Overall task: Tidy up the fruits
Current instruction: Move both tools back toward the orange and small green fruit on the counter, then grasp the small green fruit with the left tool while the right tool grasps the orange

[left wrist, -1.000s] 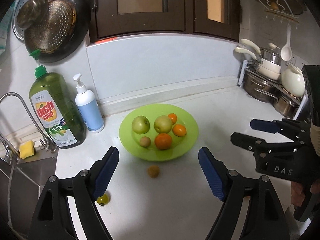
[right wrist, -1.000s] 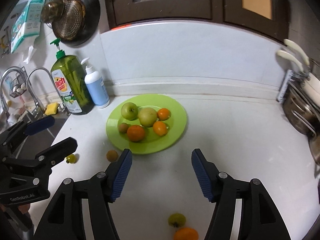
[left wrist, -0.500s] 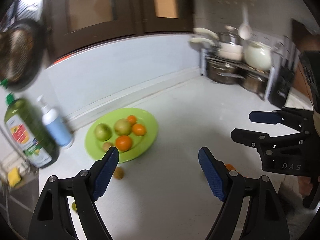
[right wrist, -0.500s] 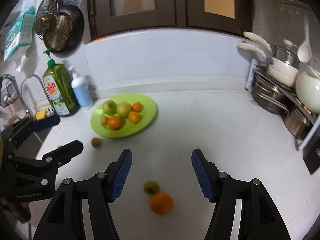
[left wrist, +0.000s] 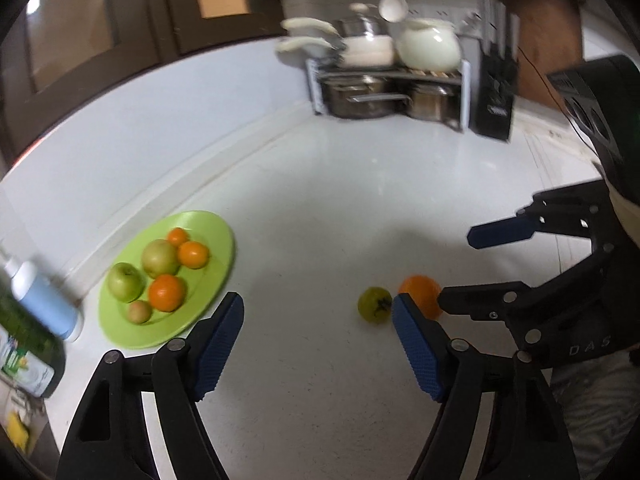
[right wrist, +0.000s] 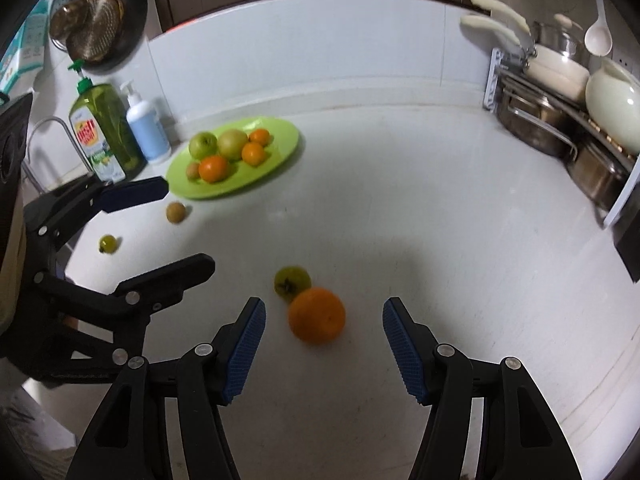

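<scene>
A green plate (right wrist: 280, 144) holds several apples and oranges; it also shows in the left wrist view (left wrist: 216, 248). A loose orange (right wrist: 317, 314) and a small green fruit (right wrist: 292, 282) lie on the white counter just ahead of my open, empty right gripper (right wrist: 324, 344). In the left wrist view the orange (left wrist: 420, 294) and green fruit (left wrist: 375, 304) lie ahead and right of my open, empty left gripper (left wrist: 318, 344). A brown fruit (right wrist: 176, 213) and a small yellow-green fruit (right wrist: 108, 243) lie near the plate.
Dish soap bottle (right wrist: 102, 136) and white pump bottle (right wrist: 146, 130) stand left of the plate. A rack of pots (right wrist: 560, 120) stands at the right. A knife block (left wrist: 496, 96) is beside the rack. A pan (right wrist: 104, 28) hangs on the wall.
Both grippers have swung right, away from the plate. The loose orange and green fruit now lie close in front of the right gripper. Both stay open.
</scene>
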### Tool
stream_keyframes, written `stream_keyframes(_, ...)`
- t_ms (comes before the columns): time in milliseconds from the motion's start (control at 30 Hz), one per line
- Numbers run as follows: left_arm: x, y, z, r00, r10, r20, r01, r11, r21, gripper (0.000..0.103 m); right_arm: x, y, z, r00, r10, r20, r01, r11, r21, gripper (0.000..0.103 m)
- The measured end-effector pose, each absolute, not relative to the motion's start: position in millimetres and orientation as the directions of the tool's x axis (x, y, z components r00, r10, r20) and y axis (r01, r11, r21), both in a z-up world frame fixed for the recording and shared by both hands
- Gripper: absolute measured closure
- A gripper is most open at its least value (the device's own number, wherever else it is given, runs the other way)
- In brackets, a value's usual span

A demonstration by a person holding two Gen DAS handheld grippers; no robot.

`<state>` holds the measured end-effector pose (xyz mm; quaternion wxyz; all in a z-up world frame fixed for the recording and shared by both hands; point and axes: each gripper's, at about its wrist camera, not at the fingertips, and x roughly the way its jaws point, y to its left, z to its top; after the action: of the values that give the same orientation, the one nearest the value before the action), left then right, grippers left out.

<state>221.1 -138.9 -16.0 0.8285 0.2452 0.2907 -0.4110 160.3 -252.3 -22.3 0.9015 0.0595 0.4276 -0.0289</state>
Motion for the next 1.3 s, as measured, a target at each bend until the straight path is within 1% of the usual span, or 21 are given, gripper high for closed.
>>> stream_keyframes(100, 222.8, -143.7, -27.0, 0.447, -0.548, -0.707, 0.857, 0.489, 0.163, 0.034, 163.4, -253.0, -34.5, 0.605, 0.014, -0.796, 0.107, 0.989, 0.099, 0.041)
stream_keyframes(167, 223.9, -146.7, -32.8, 0.419, -0.552, -0.721, 0.875, 0.458, 0.158, 0.04, 165.7, -254.0, -40.2, 0.593, 0.024, -0.805, 0.112, 0.987, 0.112, 0.041)
stream_keyframes(200, 224.4, -147.1, -34.7, 0.407, -0.553, -0.727, 0.882, 0.445, 0.155, 0.041, 167.0, -254.1, -42.5, 0.587, 0.027, -0.809, 0.115, 0.987, 0.116, 0.041)
stream_keyframes(300, 228.5, -151.2, -42.0, 0.377, -0.555, -0.742, 0.898, 0.415, 0.146, 0.047, 171.2, -253.3, -49.5, 0.572, 0.032, -0.82, 0.117, 0.986, 0.121, 0.045)
stream_keyframes(367, 231.3, -155.1, -46.3, 0.359, -0.552, -0.752, 0.905, 0.402, 0.137, 0.054, 173.2, -252.7, -53.3, 0.565, 0.038, -0.824, 0.117, 0.985, 0.126, 0.045)
stream_keyframes(767, 236.2, -169.6, -59.1, 0.289, -0.558, -0.778, 0.93, 0.355, 0.091, 0.058, 182.0, -259.6, -60.9, 0.557, 0.073, -0.827, 0.137, 0.974, 0.178, 0.055)
stream_keyframes(800, 236.9, -170.5, -59.6, 0.287, -0.559, -0.778, 0.93, 0.357, 0.087, 0.058, 182.5, -260.3, -61.2, 0.556, 0.078, -0.827, 0.137, 0.973, 0.184, 0.057)
stream_keyframes(833, 237.6, -171.4, -60.2, 0.286, -0.56, -0.778, 0.93, 0.359, 0.083, 0.058, 183.3, -261.2, -61.4, 0.555, 0.089, -0.827, 0.135, 0.971, 0.195, 0.06)
stream_keyframes(967, 240.3, -174.4, -63.2, 0.269, -0.563, -0.781, 0.93, 0.363, 0.059, 0.058, 183.6, -261.7, -60.9, 0.556, 0.105, -0.825, 0.129, 0.969, 0.21, 0.061)
stream_keyframes(1133, 236.5, -183.6, -63.6, 0.256, -0.57, -0.78, 0.933, 0.358, 0.045, 0.058, 177.4, -266.2, -57.8, 0.565, 0.075, -0.822, 0.15, 0.97, 0.192, 0.062)
stream_keyframes(1200, 236.9, -187.1, -65.0, 0.254, -0.565, -0.785, 0.931, 0.363, 0.039, 0.059, 174.7, -269.6, -56.0, 0.57, 0.05, -0.82, 0.165, 0.971, 0.173, 0.062)
stream_keyframes(1300, 237.4, -190.2, -67.6, 0.252, -0.554, -0.793, 0.926, 0.376, 0.031, 0.065, 173.9, -274.7, -55.6, 0.566, 0.032, -0.824, 0.186, 0.969, 0.165, 0.062)
